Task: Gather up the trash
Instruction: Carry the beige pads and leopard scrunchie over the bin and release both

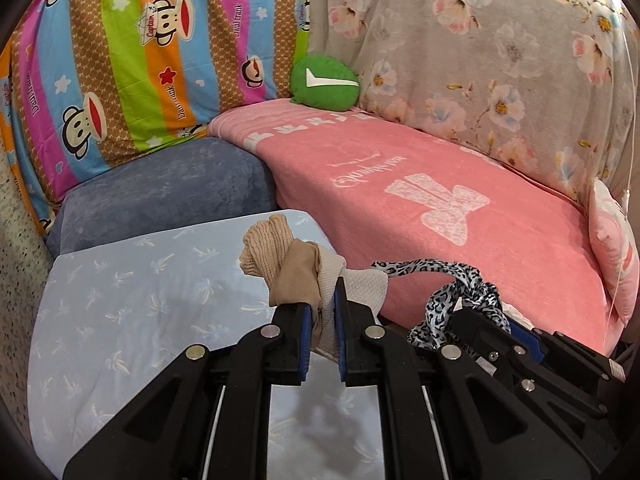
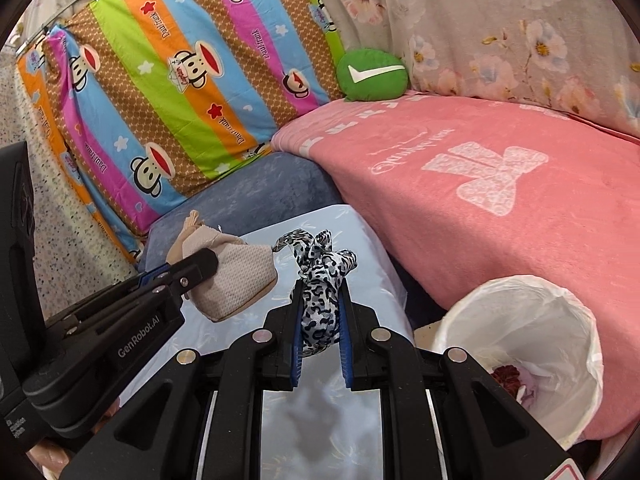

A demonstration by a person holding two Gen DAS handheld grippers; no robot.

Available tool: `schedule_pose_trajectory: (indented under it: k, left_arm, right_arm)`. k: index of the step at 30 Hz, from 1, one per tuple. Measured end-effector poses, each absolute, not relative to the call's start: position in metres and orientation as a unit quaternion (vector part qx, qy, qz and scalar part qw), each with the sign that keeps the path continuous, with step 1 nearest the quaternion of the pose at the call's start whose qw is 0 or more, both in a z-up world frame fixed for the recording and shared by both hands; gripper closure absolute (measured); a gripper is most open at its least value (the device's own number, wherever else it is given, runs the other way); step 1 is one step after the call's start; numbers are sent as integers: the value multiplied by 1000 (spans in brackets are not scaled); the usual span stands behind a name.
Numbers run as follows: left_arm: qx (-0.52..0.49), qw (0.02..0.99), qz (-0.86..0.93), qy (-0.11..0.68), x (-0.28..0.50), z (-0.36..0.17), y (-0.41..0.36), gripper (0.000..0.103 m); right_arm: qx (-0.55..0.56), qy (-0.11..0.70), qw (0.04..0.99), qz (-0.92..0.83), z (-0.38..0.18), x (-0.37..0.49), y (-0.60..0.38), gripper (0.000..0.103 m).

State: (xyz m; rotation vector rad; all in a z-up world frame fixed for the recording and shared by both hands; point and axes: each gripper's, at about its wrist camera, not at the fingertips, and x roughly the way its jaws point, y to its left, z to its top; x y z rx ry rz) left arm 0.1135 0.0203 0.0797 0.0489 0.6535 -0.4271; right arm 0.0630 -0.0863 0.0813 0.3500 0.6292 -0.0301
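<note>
My left gripper (image 1: 323, 300) is shut on a bundle of beige cloth (image 1: 280, 260) and holds it above the light blue pillow (image 1: 120, 312). The same bundle (image 2: 236, 280) shows at the left of the right wrist view. My right gripper (image 2: 320, 308) is shut on a leopard-print cloth (image 2: 320, 280), also held above the pillow (image 2: 372, 280). That cloth (image 1: 456, 296) shows at the lower right of the left wrist view. A bin lined with a white bag (image 2: 520, 348) stands to the right of my right gripper, with some dark red and pale scraps (image 2: 516, 384) inside.
A pink blanket (image 1: 460, 216) covers the bed on the right. A blue cushion (image 1: 168, 192), a striped monkey-print pillow (image 1: 132, 60), a green round cushion (image 1: 324, 84) and a floral cover (image 1: 500, 48) lie behind. Speckled floor (image 2: 68, 240) is at the left.
</note>
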Motion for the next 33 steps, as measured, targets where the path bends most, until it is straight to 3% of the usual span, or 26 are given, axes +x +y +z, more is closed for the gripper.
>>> schedule_pose_trajectory:
  k: [33]
  left_arm:
    - [75, 897, -295, 319, 54, 82, -85, 91]
  right_arm:
    - [208, 280, 933, -86, 88, -21, -197, 89]
